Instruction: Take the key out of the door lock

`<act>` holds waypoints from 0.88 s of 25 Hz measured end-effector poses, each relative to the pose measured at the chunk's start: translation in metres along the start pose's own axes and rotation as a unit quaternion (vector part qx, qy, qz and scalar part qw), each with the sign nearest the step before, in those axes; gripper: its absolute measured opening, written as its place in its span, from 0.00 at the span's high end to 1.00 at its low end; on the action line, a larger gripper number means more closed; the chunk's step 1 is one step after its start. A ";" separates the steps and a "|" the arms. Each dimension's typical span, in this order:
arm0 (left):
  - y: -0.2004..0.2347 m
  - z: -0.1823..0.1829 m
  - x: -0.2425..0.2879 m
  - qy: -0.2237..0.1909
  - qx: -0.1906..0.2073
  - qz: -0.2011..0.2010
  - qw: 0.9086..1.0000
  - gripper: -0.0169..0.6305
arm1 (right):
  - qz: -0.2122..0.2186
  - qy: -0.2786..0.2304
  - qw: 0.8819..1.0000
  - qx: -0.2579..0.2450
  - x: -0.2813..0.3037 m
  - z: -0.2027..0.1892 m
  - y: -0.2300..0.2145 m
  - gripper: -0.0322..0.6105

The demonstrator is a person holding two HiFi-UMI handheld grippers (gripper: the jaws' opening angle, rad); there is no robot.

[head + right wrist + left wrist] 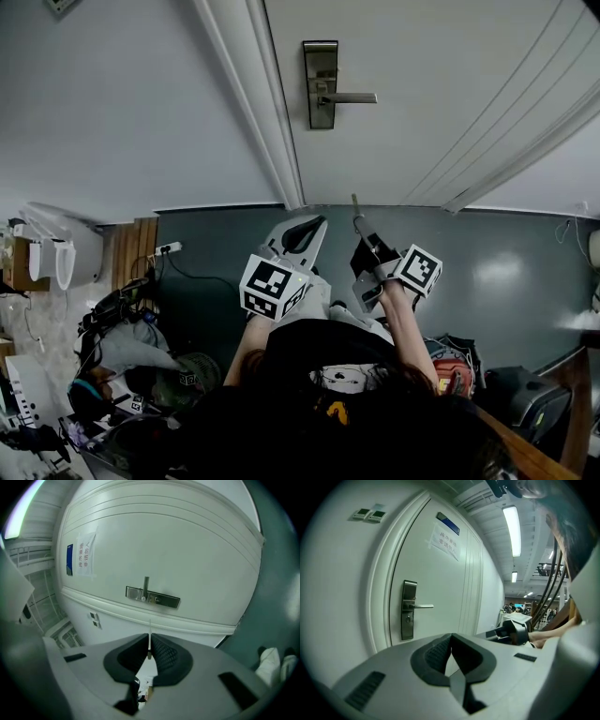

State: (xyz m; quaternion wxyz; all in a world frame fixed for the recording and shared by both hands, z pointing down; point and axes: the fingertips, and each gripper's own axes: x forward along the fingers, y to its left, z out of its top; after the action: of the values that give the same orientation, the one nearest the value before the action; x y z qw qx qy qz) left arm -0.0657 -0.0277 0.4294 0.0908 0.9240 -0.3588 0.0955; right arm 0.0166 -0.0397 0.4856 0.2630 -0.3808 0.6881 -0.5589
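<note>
Key, a thin silver metal blade (150, 637), is out of the lock and pinched in the right gripper.

Ahead stands the white panelled door (450, 75), and on it the tall brushed-steel lock plate (321, 84) with its straight lever handle (352, 97), above the dark grey-green floor (487, 262). Both grey hand-held tools hang low in front of the door, well apart from the plate. The left gripper (451, 641) has its black ribbed pads pressed tip to tip with nothing between them. The right gripper (150, 649) is clamped on the key, whose blade sticks out past the jaw tips toward the door, nowhere near the small round keyhole (408, 618) under the lever.
</note>
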 end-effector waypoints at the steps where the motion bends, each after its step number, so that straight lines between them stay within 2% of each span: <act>1: -0.005 -0.002 -0.003 0.001 0.001 0.001 1.000 0.96 | 0.001 0.003 1.000 -0.001 -0.004 -0.003 0.000 0.92; 13: -0.023 -0.017 -0.032 0.003 0.000 0.032 0.999 0.96 | 0.017 0.034 0.999 -0.010 -0.024 -0.029 0.007 0.92; 22: -0.030 -0.014 -0.036 -0.005 0.004 0.034 0.999 0.96 | 0.021 0.042 0.999 -0.022 -0.026 -0.032 0.010 0.91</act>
State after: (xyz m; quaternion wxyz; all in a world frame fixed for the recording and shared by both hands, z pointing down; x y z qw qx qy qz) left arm -0.0732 0.0204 0.4318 0.0821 0.9120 -0.3904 0.0957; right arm 0.0038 0.0005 0.4819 0.2371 -0.3485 0.7185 -0.5532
